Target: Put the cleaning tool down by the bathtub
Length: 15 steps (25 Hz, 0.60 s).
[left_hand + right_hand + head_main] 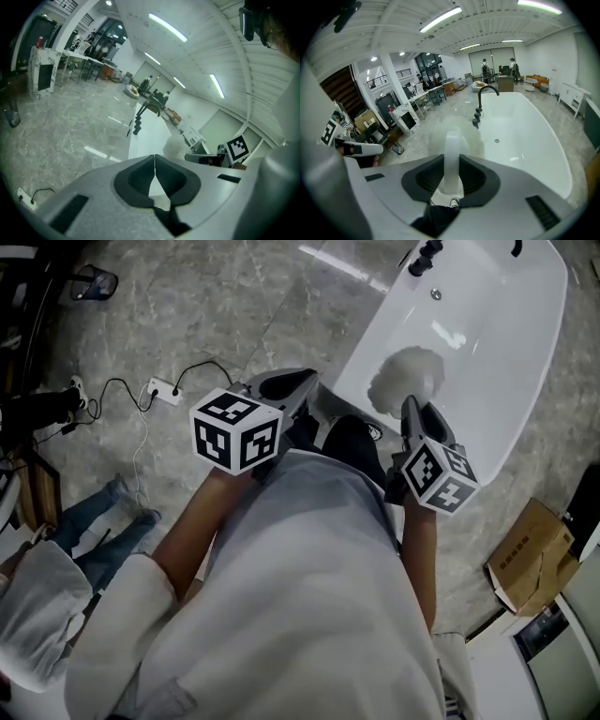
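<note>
In the head view, the left gripper is held out over the grey marbled floor, just beside the near end of the white bathtub. The right gripper reaches over the tub's rim and holds the cleaning tool, whose fluffy white head lies over the inside of the tub near that end. Whether the head touches the tub cannot be told. A black faucet stands at the tub's far end, a power strip lies on the floor to the left, and a cardboard box sits to the right. In the left gripper view, the left gripper has its jaws pressed together at the tips with nothing between them, and the bathtub lies beyond. In the right gripper view, the right gripper pinches the pale handle of the cleaning tool between its dark pads, the blurred fluffy head rising ahead of the jaws. The bathtub and its faucet lie beyond them.
</note>
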{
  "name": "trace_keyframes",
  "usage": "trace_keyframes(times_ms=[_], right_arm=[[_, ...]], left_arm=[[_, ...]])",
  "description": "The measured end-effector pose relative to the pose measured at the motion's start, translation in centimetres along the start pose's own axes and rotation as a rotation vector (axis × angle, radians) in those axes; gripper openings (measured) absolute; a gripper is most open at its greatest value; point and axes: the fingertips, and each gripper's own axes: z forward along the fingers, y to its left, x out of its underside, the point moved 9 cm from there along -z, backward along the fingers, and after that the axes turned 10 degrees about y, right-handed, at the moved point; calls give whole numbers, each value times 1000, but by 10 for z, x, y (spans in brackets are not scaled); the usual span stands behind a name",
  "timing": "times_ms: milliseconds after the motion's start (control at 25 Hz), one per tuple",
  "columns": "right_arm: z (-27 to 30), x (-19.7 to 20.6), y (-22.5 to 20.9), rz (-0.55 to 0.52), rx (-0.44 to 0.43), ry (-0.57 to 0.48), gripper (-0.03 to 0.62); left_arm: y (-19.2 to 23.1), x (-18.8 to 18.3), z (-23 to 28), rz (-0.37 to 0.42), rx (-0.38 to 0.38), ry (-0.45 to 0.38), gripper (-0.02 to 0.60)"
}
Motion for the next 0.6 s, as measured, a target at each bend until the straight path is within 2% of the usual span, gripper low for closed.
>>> trace_keyframes(times_ms=[600], right_arm=[[26, 20, 4, 6, 1, 71, 89]], left_arm=[[10, 15, -11, -22, -13, 7, 9]])
